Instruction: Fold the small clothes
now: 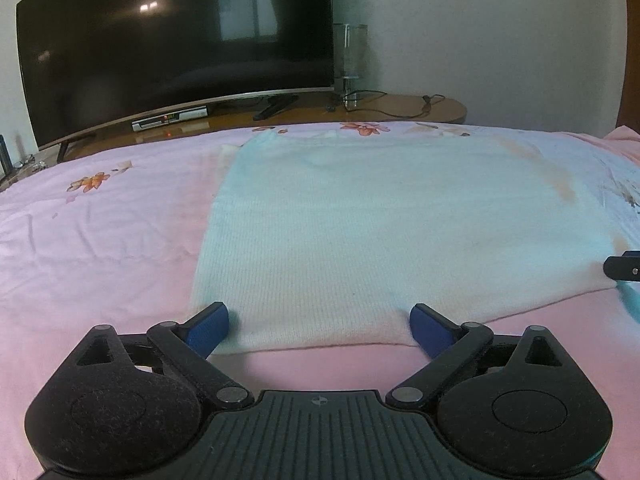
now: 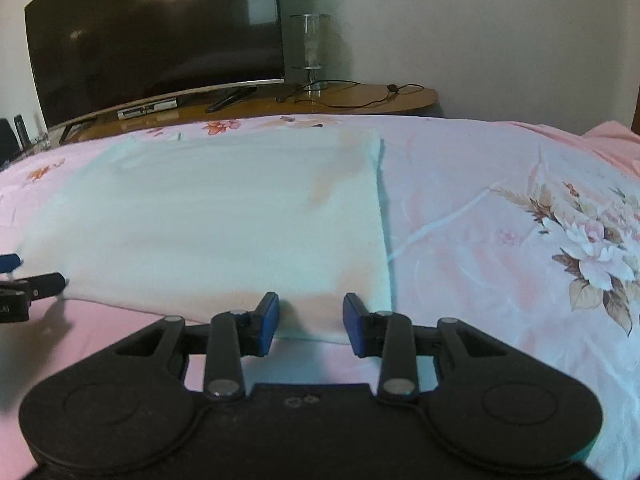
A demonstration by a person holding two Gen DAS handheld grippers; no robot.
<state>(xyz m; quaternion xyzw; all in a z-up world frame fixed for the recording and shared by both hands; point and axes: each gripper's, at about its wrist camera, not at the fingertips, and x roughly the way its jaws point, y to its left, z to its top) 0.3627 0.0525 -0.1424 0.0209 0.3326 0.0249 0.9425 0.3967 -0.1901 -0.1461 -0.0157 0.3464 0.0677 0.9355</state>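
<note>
A pale white ribbed-knit garment [image 1: 380,232], folded into a rectangle, lies flat on a pink floral bedsheet [image 1: 100,240], its long axis running left to right across the bed. The left gripper [image 1: 319,326] straddles its near-left edge, jaws wide. The right gripper [image 2: 311,320], jaws narrower and open, straddles the near-right corner.

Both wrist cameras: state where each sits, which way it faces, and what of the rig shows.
Left wrist: on the left gripper, facing down the bed over the white cloth's near left edge; its open fingers show, the right gripper at far right.
Right wrist: on the right gripper, over the cloth's near right corner; its fingers straddle the edge.
Shared: cloth, pink sheet, television.
</note>
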